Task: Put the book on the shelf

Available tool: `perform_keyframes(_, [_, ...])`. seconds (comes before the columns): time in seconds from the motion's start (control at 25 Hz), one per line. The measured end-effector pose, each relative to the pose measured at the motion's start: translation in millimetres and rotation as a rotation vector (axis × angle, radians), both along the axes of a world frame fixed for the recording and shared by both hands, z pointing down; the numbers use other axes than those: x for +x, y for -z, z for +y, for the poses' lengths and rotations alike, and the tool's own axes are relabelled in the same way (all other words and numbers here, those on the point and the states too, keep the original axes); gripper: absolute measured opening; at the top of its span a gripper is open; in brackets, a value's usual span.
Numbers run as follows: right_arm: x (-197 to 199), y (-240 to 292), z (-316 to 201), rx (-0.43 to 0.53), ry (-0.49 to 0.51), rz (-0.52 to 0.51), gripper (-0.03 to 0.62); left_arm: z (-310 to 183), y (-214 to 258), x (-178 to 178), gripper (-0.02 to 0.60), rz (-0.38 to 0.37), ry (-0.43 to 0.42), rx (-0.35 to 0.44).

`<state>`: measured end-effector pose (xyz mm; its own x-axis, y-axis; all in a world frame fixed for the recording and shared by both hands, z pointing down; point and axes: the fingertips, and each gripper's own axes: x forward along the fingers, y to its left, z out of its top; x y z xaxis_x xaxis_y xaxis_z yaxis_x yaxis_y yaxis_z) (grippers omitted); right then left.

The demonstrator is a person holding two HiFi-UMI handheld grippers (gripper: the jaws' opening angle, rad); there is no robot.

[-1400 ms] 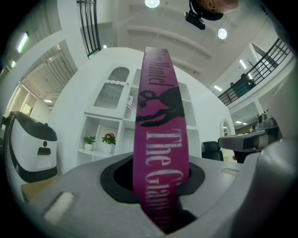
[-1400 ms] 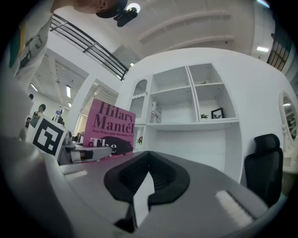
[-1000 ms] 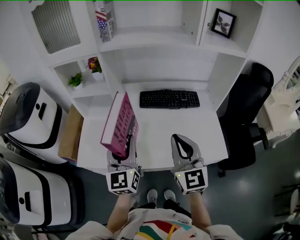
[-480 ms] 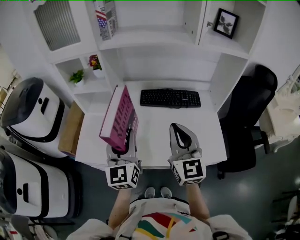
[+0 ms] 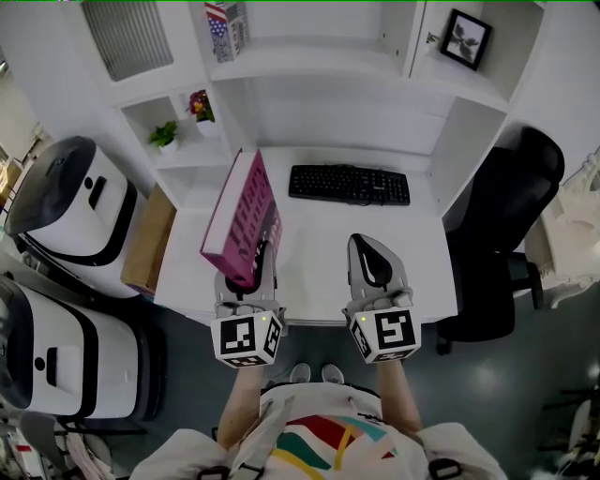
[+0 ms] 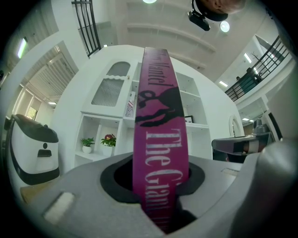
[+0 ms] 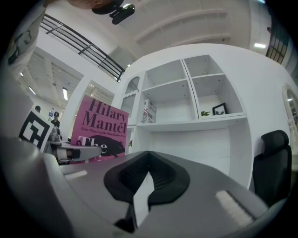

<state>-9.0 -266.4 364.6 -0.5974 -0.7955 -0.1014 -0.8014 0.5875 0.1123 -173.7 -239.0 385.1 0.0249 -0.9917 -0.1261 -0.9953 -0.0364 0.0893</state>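
Left gripper view: with left gripper [image 5: 255,267] pinching book [image 6: 160,116] upright, lift steadily toward shelf [image 5: 309,58] at twelve o'clock; hold right gripper [image 5: 367,265], pressed together and empty, clear.

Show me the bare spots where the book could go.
Free: the upper shelf right of the flag-print box, and the desk in front of the keyboard. Crowded: the small left shelf with two plants; the picture frame takes the right cubby.

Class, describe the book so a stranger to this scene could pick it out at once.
Start at the white desk under the wall shelves. Left of the black keyboard, the left gripper holds the book on edge. It is the only magenta thing there, its spine lettered in silver.
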Motion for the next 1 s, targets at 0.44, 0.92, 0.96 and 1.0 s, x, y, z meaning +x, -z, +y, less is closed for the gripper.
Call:
perform_keyframes(0.44, [5.5,-2.1,-1.1,-0.056,-0.025,-0.017,0.003,-19.7,20.8,-0.5,0.147,-0.036,-0.014,-0.069])
perform_keyframes(0.92, [17.4,0.6,0.7,-0.07,-0.034,-0.002,0.003,-83.8,182.0,-11.1,0.147,-0.106,-0.022,0.11])
perform_keyframes(0.96, [19.1,3.1,0.0,-0.065,-0.036,-0.003,0.003,-90.1,194.5,-10.6,0.147,-0.109,-0.025,0.125])
perform_keyframes(1.0, [20.7,5.0,-0.5,-0.06,-0.038,-0.001,0.003,-95.9,205.3,-9.8,0.147,-0.112,-0.026,0.138])
